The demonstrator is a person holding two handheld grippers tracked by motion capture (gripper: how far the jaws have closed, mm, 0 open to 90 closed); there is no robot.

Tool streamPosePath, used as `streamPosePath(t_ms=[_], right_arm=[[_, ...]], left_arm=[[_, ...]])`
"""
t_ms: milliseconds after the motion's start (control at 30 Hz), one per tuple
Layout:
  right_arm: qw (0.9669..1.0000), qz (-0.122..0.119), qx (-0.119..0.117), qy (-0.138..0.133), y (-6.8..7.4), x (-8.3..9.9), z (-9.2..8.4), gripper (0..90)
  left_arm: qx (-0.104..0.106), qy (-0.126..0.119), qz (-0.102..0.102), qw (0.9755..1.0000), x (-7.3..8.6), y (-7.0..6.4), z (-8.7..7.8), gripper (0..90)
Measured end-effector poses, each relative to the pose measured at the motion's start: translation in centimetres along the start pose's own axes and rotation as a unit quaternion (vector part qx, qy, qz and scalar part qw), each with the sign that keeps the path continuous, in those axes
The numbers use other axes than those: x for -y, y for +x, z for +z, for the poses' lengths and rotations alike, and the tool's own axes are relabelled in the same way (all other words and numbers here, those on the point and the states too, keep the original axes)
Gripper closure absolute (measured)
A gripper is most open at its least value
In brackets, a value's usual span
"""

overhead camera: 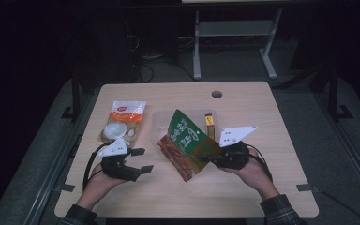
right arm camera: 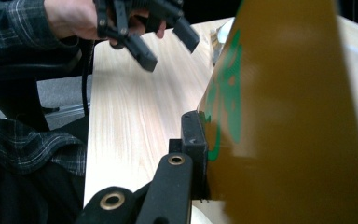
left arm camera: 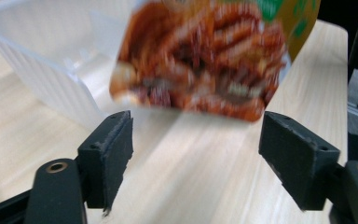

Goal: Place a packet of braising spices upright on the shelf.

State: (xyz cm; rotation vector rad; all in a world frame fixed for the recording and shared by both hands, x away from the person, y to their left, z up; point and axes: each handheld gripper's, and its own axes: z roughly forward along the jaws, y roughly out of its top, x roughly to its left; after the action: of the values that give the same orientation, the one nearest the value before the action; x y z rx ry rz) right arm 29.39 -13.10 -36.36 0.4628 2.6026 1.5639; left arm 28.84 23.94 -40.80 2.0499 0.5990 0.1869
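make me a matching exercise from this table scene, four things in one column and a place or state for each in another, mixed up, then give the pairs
Things:
1. green snack bag
2. white and orange bag
3. left gripper
4. clear plastic tray

Places or states:
A. lying flat on the table, beyond the left gripper
B. jaws apart, nothing between them
C. clamped in the right gripper, held tilted off the table
D. resting on the table behind the lifted bag

Pairs: 1-C, 2-A, 3-B, 4-D
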Motion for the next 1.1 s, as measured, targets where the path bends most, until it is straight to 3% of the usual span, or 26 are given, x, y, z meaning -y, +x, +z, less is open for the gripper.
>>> streamPosePath(t_ms=[367,767,1100], right_arm=[[0.9998,-0.004,0.017,-0.013,-0.4,-1.2,-1.8,89.7],[0.9988,-0.030,0.029,-0.025,-0.7,-4.2,-3.5,89.6],[0.9974,-0.045,0.056,0.008,-2.8,-7.1,-2.6,89.6]], left_arm=[[-0.027,0.051,0.024,0.9980,1.9,-0.3,-0.2,16.7],[-0.032,0.064,0.014,0.9973,2.6,0.4,0.4,16.5],[-0.031,0.075,0.016,0.9966,2.8,0.5,0.7,16.5]])
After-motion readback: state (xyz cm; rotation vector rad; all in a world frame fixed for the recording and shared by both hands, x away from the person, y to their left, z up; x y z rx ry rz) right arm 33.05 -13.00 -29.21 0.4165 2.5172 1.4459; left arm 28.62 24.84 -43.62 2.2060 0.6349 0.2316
